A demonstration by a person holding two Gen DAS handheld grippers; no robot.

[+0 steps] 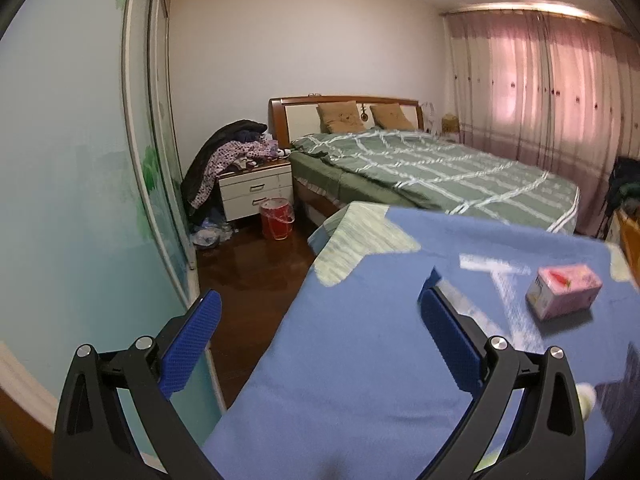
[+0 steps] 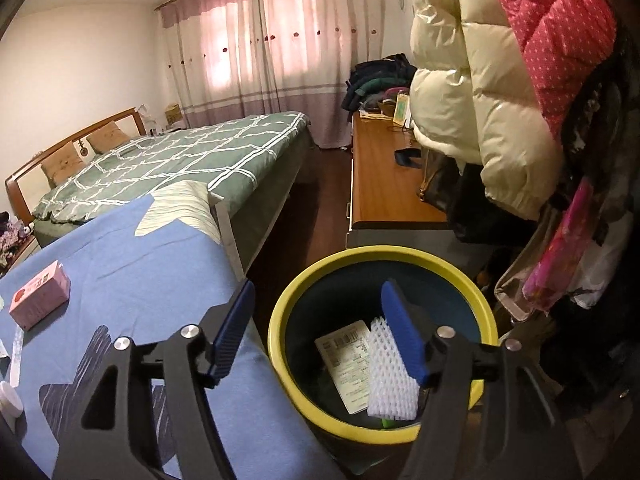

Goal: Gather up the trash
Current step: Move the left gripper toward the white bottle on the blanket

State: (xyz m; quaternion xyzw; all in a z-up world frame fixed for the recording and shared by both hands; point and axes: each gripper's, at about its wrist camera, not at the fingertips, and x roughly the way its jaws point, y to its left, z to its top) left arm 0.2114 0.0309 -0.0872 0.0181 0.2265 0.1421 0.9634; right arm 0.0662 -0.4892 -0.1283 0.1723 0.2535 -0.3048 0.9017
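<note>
Right gripper [image 2: 318,322]: jaws spread wide, nothing between them, blue ribbed pads [image 2: 402,332] apart. It hangs over a round yellow-rimmed bin w/ dark inside [image 2: 280,344], which sits on dark wood floor right beside the edge of a blue cloth-covered table [image 2: 140,256]. Inside the bin: a white foam mesh fruit sleeve [image 2: 386,376] lying against a white printed paper label or card [image 2: 348,360], plus a bit of something green under them (too hidden to tell what).

Left gripper [image 1: 320,312]: jaws also released, wide apart and empty, held above the same blue cloth near its left edge. One pad [image 1: 192,344] is out past the table edge, over the floor; the other is above the cloth.

Trash on the table: a small pink rectangular carton w/ strawberry print [image 1: 564,296] lies on its side on the cloth, well apart from both grippers; in the right wrist view it sits far left. A small white round object [image 2: 9,400] shows at the table's near left corner, cut off by the frame.

Further out: a bed w/ green checked quilt [image 1: 432,164], a white two-drawer nightstand [image 1: 256,192] piled w/ clothes, a red bucket [image 1: 276,218] on the floor by it, pink curtains [image 1: 540,80]. By the bin, a cream puffer coat [image 2: 472,92] hangs beside a red dotted jacket.
</note>
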